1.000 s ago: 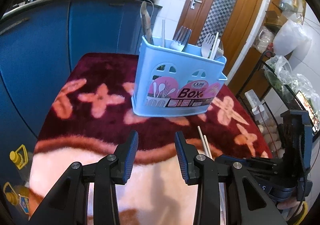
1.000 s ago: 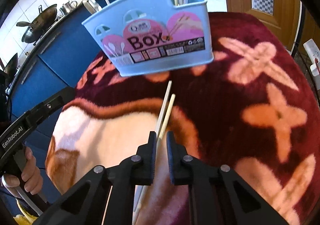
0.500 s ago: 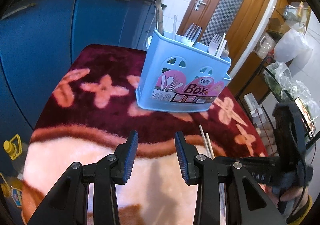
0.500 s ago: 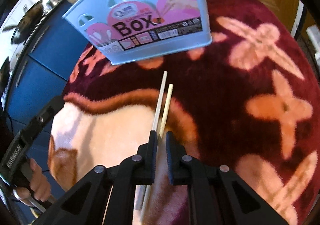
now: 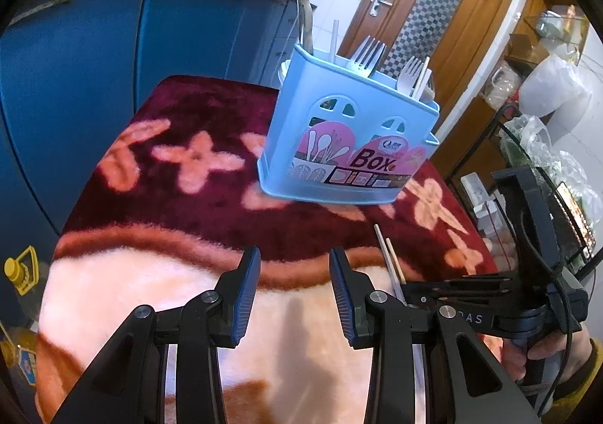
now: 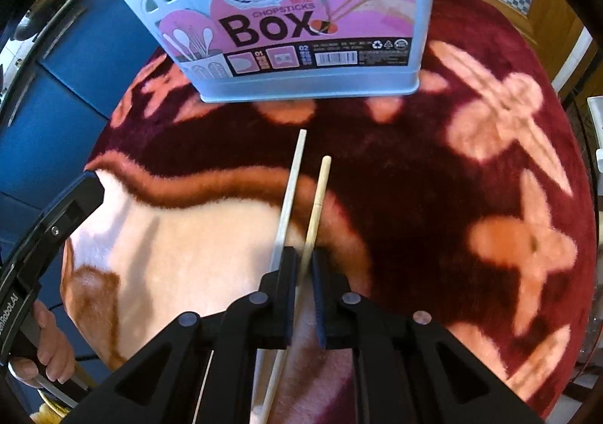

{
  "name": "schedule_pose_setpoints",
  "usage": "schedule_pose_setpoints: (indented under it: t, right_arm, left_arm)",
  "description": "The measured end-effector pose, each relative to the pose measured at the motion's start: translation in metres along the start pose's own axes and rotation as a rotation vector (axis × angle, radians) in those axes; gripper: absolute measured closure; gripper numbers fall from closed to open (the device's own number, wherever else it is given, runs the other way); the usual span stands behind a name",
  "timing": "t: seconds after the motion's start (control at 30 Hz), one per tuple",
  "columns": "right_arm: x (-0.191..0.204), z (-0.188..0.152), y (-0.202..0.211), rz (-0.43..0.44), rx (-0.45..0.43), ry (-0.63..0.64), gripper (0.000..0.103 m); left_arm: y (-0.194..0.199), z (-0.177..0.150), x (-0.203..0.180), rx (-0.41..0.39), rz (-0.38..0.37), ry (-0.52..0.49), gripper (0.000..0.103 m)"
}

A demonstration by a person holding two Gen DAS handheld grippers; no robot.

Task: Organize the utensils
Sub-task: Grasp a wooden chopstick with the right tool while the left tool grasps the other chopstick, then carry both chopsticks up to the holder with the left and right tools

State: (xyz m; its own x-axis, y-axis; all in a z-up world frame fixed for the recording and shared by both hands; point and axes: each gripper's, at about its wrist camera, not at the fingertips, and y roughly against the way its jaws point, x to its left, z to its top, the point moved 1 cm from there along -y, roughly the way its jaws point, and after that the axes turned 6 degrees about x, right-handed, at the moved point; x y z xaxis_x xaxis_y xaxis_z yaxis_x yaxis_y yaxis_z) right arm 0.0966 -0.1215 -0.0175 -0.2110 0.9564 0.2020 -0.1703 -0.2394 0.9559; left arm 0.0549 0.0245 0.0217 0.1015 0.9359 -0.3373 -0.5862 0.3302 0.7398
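A light blue chopsticks box stands on the floral blanket, holding forks, a spoon and chopsticks; it also fills the top of the right wrist view. Two loose chopsticks lie in front of it: a white one and a tan wooden one. My right gripper is nearly shut around the tan chopstick, low on the blanket; the white one lies just outside its left finger. In the left wrist view the chopsticks lie right of my left gripper, which is open and empty above the blanket.
The maroon and peach blanket covers a small round table. Blue cabinets stand to the left and behind. A wooden door and a shelf with plastic bags are to the right.
The right gripper has moved forward and down along the chopsticks toward the box. The left gripper has drifted slightly; the box now appears further right in its view.
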Motion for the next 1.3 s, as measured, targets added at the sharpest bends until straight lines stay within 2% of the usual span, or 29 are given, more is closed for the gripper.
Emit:
schedule_pose_setpoints:
  t: [0.1,0.33,0.53,0.77,0.93,1.13,1.2,1.3]
  right_arm:
    - [-0.009,-0.006,0.005,0.051,-0.042,-0.021,0.097]
    - [-0.032,-0.029,0.039,0.161,-0.194,-0.062,0.097]
    - [-0.047,-0.047,0.060,0.173,-0.299,-0.069,0.097]
    - [-0.061,-0.055,0.062,0.191,-0.351,-0.081,0.097]
    - [-0.073,-0.060,0.063,0.231,-0.373,-0.096,0.097]
    - [-0.080,-0.064,0.063,0.262,-0.388,-0.101,0.097]
    - [-0.082,-0.064,0.063,0.271,-0.393,-0.101,0.097]
    - [-0.083,-0.063,0.062,0.278,-0.407,-0.103,0.097]
  left_arm:
    - [-0.002,0.000,-0.004,0.009,0.003,-0.006,0.064]
    - [-0.011,-0.001,-0.019,0.052,0.011,-0.031,0.064]
    - [-0.029,-0.004,-0.044,0.118,-0.021,-0.058,0.064]
    - [-0.054,-0.008,-0.078,0.201,-0.038,-0.098,0.064]
    - [-0.073,-0.008,-0.093,0.254,-0.014,-0.119,0.064]
    - [-0.091,-0.007,-0.100,0.287,0.039,-0.135,0.078]
    - [-0.094,-0.005,-0.100,0.287,0.044,-0.124,0.079]
    - [-0.098,-0.001,-0.095,0.292,0.044,-0.092,0.087]
